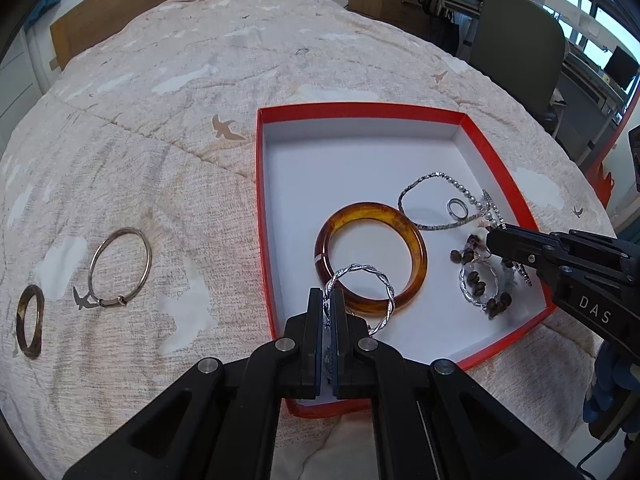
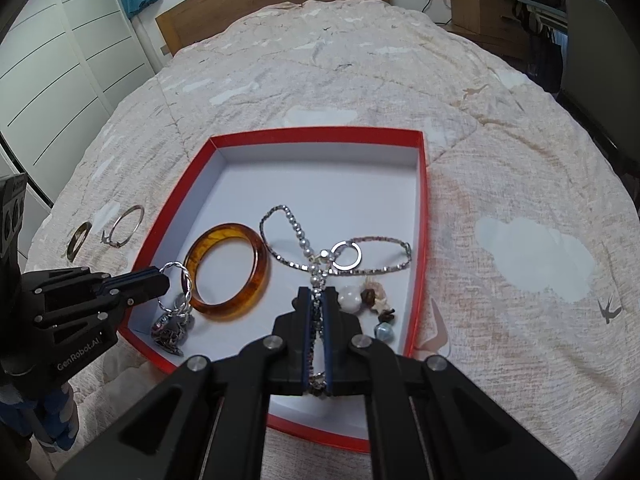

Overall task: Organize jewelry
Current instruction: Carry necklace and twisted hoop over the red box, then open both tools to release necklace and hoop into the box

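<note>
Left gripper (image 1: 329,300): your jaws are clamped on the twisted silver bangle (image 1: 362,292), which stands up from the tips over the near-left part of the box (image 1: 360,110).
Right gripper (image 2: 319,298): your jaws are clamped on a beaded chain (image 2: 316,280), low over the near-right part of the box.
Box: red outside, white inside, open, lying on the beige bedcover (image 1: 160,128).
In the box: an amber bangle (image 1: 370,256) lies flat near the middle; behind it a thin silver chain (image 1: 432,196) makes loops, with a small silver ring (image 1: 458,208) inside one loop.
Outside the box: a thin metal hoop (image 1: 120,266) and a dark brown ring (image 1: 31,322) lie on the bedcover, well to the left of the box.
Only in your left view: the right gripper comes in from the right edge, its tip beside a pile of brown beads (image 1: 480,284) and a silver loop; the hoop and the brown ring are large and clear here.
Only in your right view: a charm cluster (image 2: 172,326) hangs from the twisted bangle below the left gripper and rests on the box floor at the near-left corner; loose pale and brown beads (image 2: 372,300) lie just right of your right fingers; the chain passes between the pads along their whole length.
Not clear: whether the twisted bangle touches the amber bangle or only overlaps it in the views.
</note>
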Demonstrator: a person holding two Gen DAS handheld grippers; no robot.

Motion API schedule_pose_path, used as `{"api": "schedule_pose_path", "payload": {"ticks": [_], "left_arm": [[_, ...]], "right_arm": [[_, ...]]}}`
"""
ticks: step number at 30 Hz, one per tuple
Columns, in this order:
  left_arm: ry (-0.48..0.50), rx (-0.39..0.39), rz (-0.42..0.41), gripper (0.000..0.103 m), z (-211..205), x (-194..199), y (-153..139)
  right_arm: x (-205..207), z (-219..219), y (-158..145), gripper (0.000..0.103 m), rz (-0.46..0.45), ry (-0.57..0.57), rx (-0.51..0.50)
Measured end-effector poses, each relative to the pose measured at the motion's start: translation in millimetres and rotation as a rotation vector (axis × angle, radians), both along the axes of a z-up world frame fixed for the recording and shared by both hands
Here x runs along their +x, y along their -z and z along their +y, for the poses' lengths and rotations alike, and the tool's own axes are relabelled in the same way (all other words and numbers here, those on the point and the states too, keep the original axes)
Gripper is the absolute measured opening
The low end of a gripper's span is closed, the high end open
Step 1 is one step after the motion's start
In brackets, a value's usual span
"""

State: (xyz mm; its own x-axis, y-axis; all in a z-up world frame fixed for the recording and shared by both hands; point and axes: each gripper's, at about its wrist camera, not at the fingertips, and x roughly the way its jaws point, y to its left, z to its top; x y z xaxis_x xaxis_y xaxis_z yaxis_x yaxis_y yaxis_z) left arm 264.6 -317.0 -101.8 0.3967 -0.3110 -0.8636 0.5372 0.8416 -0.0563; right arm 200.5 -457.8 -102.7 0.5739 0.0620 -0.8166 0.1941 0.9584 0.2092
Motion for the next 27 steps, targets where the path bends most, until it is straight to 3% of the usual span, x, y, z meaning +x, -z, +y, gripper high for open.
{"api": "schedule_pose_path", "payload": {"ticks": [10,13,17,27], "left_arm": [[-0.004,0.001,0.015,0.006,2.4,-3.9,1.8],[-0.004,-0.005,0.014,0.013,4.3,-6.3,-1.2],[-0.001,-0.011,0.007,0.022,5.9,-11.3,-6.7],[-0.004,-0.042,-0.023,0.031,18.9,-23.7,-31.2]], "right_arm": [[-8.4,-0.8,5.9,0.007,0.027,0.011,-0.009],[-12.3,0.1,3.3,0.011,0.026,0.015,-0.014],[-18.2,1.0,-3.1,0.024,0.025,0.025,-0.027],[-34.5,3.3,-26.1,0.026,0.009,0.056,-0.054]]}}
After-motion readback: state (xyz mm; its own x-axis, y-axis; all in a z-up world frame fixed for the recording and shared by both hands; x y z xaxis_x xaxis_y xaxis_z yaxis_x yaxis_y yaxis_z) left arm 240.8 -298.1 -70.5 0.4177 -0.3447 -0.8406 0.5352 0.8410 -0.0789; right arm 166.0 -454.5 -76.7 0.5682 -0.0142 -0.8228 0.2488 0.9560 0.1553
